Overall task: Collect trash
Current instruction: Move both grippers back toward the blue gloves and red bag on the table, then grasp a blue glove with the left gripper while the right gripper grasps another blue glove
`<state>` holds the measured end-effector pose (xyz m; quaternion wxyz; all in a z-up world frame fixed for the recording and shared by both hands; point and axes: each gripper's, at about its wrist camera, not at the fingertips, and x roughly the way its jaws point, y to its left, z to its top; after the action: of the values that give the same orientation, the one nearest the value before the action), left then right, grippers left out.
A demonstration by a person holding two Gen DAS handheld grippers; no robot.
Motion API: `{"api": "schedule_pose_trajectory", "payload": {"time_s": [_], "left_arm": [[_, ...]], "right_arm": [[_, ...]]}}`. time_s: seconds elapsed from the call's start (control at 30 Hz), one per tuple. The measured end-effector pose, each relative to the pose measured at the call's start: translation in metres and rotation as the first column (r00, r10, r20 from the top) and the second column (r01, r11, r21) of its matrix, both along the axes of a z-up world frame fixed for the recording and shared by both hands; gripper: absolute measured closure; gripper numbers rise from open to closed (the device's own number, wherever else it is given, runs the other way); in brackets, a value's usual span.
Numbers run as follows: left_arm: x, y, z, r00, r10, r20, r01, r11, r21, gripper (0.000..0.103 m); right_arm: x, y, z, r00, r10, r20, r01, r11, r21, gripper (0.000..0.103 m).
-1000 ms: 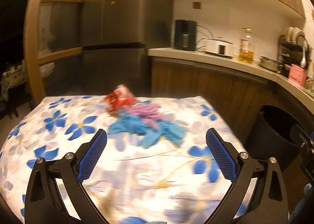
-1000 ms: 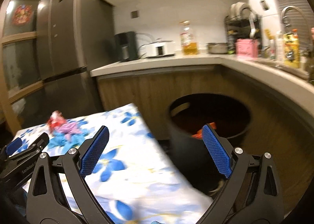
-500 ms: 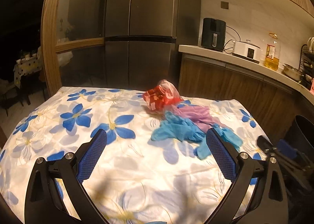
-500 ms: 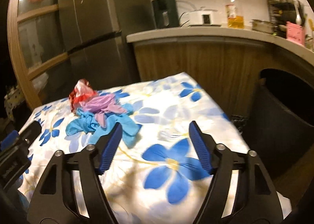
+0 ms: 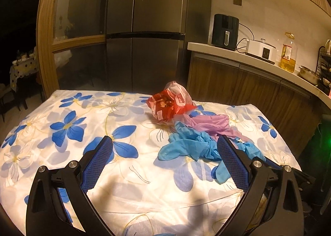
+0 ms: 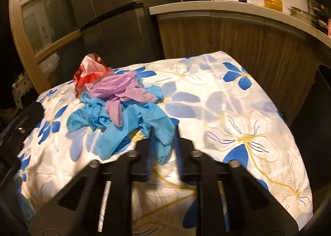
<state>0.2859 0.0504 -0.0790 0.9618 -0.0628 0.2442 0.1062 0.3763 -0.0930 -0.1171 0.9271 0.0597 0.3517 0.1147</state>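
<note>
Two low wrist views — shared tablecloth [image 5: 62, 124]

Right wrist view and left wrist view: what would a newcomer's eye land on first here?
The heap of trash on the flowered tablecloth: a red snack bag at the far end, a purple glove draped over crumpled blue gloves. Next, the right claw, narrowed around a blue glove's fingertip end, while the left claw hangs wide open and empty above the cloth.

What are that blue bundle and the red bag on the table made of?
Blue bundle: looks like thin rubbery disposable gloves, matte, limp, with finger shapes. Red bag: likely thin plastic film, glossy, crinkled, partly see-through and printed.
</note>
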Motion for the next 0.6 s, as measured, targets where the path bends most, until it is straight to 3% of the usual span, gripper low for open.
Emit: {"api": "schedule_pose_trajectory", "payload": {"time_s": [0.43, 0.53, 0.6], "left_arm": [[0.027, -0.012, -0.012, 0.997, -0.046, -0.063, 0.043, 0.998, -0.037, 0.007], [0.042, -0.015, -0.019, 0.992, -0.063, -0.109, 0.057, 0.997, -0.052, 0.015], [0.051, -0.016, -0.025, 0.986, -0.071, -0.150, 0.063, 0.996, -0.062, 0.028]], "right_arm": [[-0.057, -0.040, 0.039, 0.985, -0.013, 0.174, 0.000, 0.997, 0.075, 0.102], [-0.067, -0.050, 0.044, 0.982, -0.026, 0.188, 0.010, 0.996, 0.085, 0.102], [-0.073, -0.056, 0.047, 0.981, -0.031, 0.194, 0.014, 0.996, 0.091, 0.102]]}}
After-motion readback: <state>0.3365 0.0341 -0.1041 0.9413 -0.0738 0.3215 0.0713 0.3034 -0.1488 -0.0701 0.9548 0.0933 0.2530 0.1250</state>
